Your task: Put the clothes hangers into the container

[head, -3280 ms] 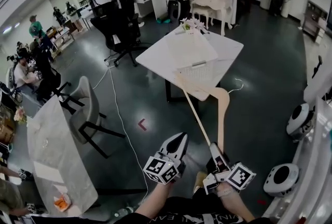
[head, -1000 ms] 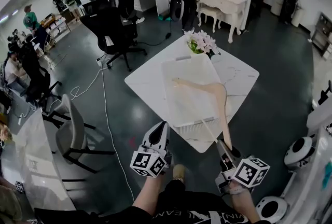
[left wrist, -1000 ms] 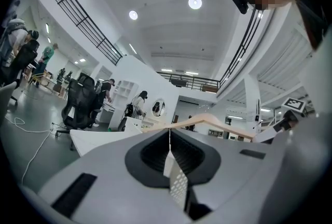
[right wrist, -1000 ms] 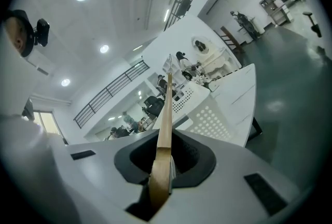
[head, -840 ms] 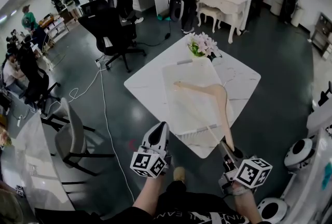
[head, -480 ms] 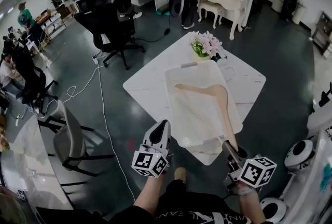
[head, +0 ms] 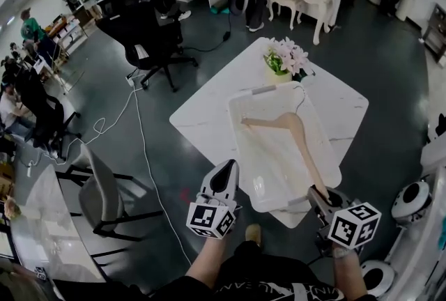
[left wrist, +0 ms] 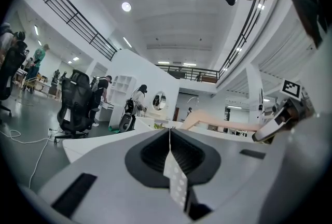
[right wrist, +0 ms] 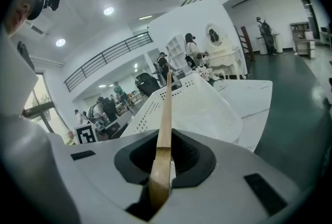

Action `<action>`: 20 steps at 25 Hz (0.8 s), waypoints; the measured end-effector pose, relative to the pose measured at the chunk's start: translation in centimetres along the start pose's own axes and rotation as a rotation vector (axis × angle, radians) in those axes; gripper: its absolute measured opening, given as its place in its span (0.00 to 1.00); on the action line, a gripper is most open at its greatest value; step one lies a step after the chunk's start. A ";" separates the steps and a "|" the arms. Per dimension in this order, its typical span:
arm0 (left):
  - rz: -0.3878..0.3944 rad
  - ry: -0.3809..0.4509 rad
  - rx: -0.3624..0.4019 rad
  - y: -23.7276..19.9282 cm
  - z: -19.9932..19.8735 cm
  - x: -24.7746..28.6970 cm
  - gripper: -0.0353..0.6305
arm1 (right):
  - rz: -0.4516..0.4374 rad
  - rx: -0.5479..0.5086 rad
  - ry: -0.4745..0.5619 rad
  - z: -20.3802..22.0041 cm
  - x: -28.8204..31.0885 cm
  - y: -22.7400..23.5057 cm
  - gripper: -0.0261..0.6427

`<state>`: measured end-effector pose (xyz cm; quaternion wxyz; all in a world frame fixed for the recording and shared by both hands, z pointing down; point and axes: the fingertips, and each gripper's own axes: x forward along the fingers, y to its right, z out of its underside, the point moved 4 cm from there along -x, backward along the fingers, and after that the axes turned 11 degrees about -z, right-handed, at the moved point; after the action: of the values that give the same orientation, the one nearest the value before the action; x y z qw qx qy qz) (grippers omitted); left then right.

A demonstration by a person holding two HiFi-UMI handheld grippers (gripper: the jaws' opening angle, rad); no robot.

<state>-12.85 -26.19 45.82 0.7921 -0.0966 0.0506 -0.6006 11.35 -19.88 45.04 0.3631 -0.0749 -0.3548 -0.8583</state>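
The left gripper (head: 226, 167), jaws pressed together on nothing, hangs beside the right gripper (head: 318, 195), which pinches one end of a wooden clothes hanger (head: 302, 141) stretching over the white container (head: 272, 157) on a marble table (head: 201, 115).

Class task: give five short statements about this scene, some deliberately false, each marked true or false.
1. The right tongs are shut on the pale wooden clothes hanger. True.
2. The hanger reaches over the white perforated plastic container. True.
3. The left tongs hold a second hanger. False: the left tongs are shut and empty.
4. The container stands on the floor. False: it stands on the white marbled table.
5. A pot of pink flowers stands on the table beyond the container. True.
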 end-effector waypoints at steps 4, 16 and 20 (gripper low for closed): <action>0.016 -0.007 0.002 -0.7 0.1 0.8 0.07 | 0.004 -0.069 -0.088 -0.4 1.0 0.3 0.12; 0.047 -0.017 -0.013 -1.4 0.2 1.4 0.07 | 0.091 -0.284 -0.243 -1.4 2.7 -0.3 0.12; 0.044 -0.015 -0.010 -1.9 -0.1 1.3 0.07 | 0.083 -0.285 -0.246 -1.4 3.6 -0.7 0.12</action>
<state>-14.30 -27.93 46.21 0.8049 -0.1040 0.0500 -0.5821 8.48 -22.48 45.02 0.3376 -0.2446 -0.2679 -0.8686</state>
